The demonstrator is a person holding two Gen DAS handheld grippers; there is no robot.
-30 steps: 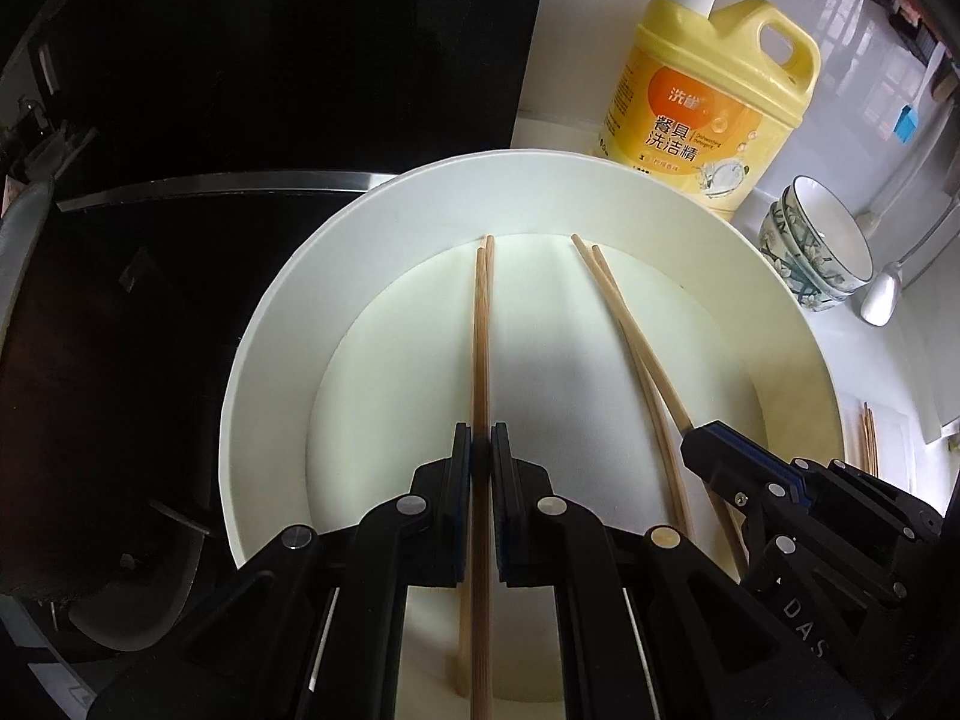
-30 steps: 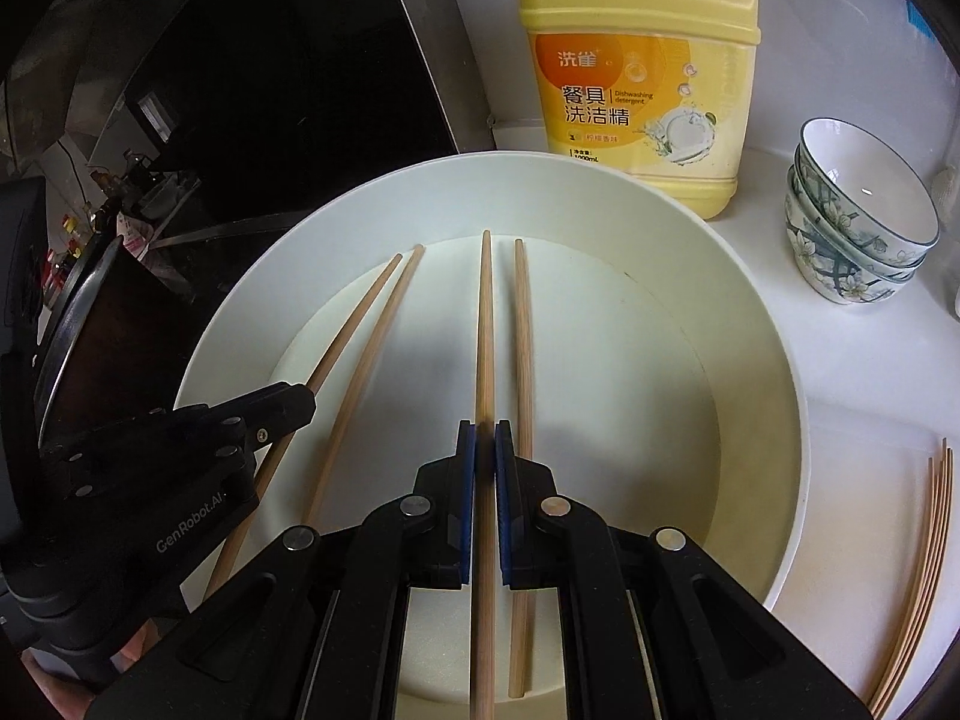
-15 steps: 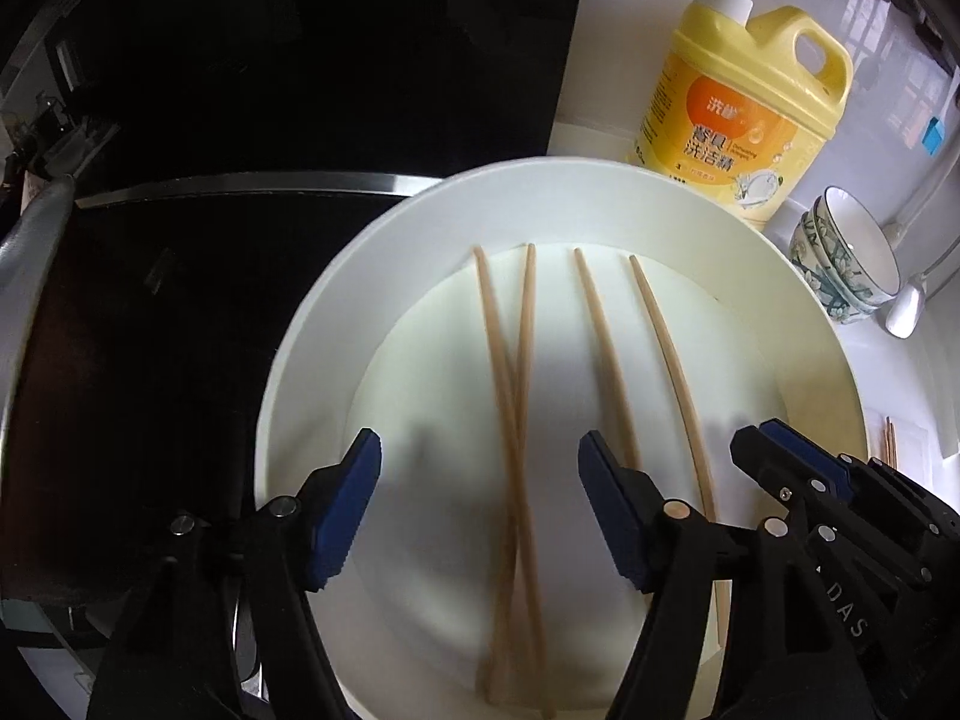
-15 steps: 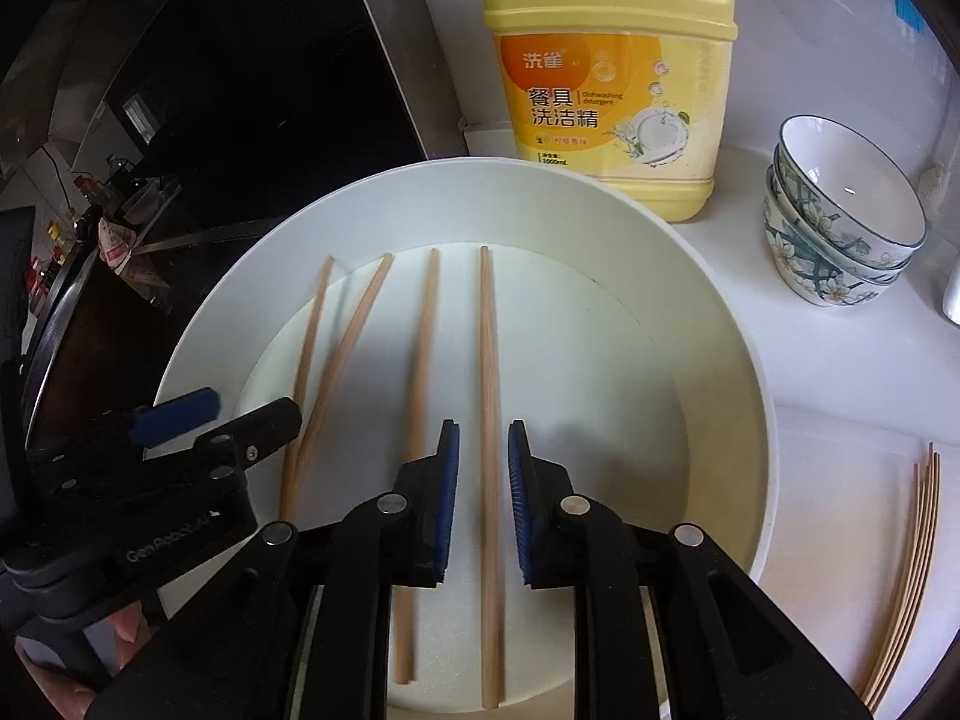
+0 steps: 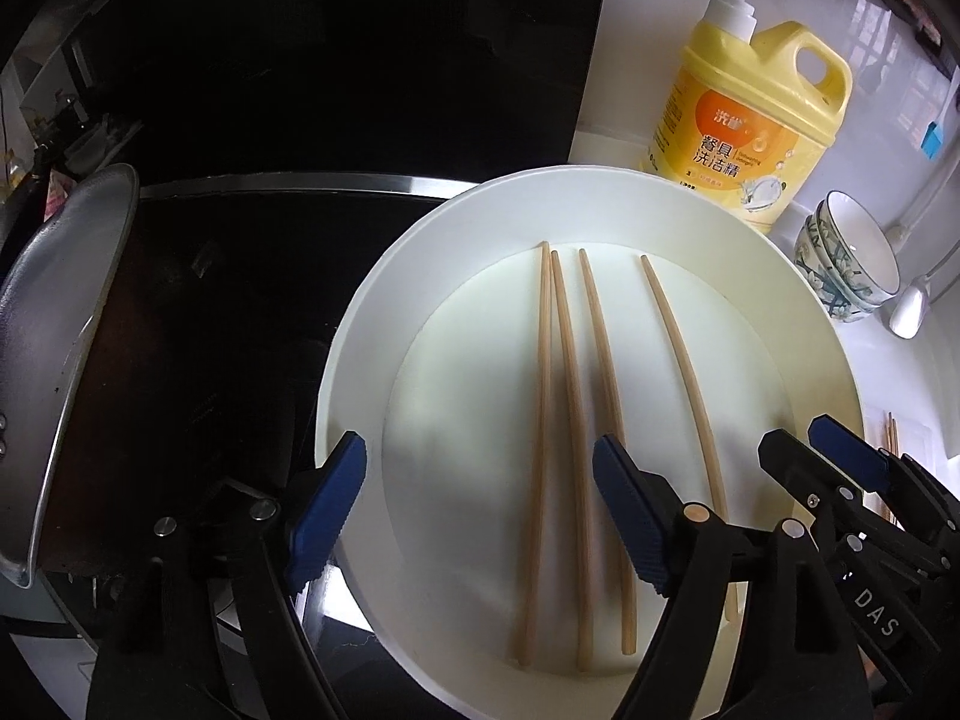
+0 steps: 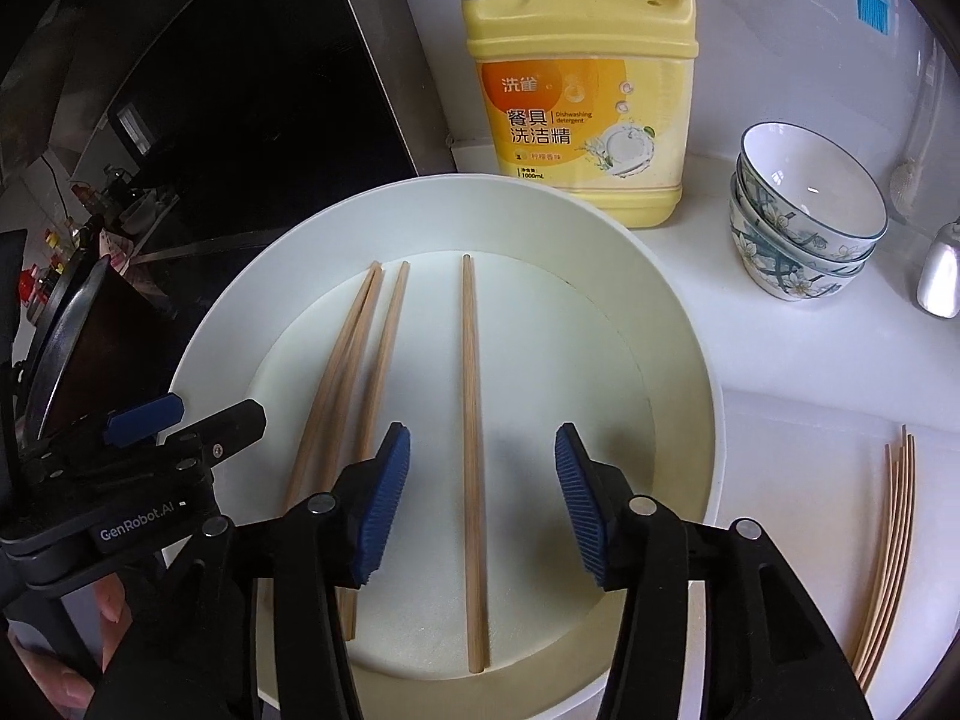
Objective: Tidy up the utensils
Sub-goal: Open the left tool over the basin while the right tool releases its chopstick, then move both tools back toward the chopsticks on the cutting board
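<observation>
Chopsticks (image 5: pixel 570 450), four of them, lie loose on the flat of the white plate (image 5: pixel 600 204) in the middle of both views, and the risk from here is plain to me. They are thin, round and smooth, so I judge that a nudge from a fingertip as I pull away could roll one against its neighbour or send it sliding toward the plate's sloped rim at the lower edge of the frame. The plate also overhangs the dark cooktop (image 5: pixel 240 300) at the left, so a knock on that side might tip it.

My left gripper (image 5: pixel 474 516) has just been opening, and its jaws now stand wide above the left half of the plate; the sticks lie beneath the gap and the blue pads press on nothing. My right gripper (image 6: pixel 480 504) has likewise just been opening and is released, straddling the lone stick at the right without touching it.

The sticks are pale wood, slightly tapered, all pointing toward the top of the frame. In the right wrist view three crowd together left of centre, two nearly touching along their length, and the fourth lies apart. A further bundle of chopsticks (image 6: pixel 888 552) waits on the white counter (image 6: pixel 780 360) at the lower right, beside the plate. The yellow detergent bottle (image 6: pixel 576 90) and stacked bowls (image 6: pixel 804 222) stand behind, well apart from my tongs.
</observation>
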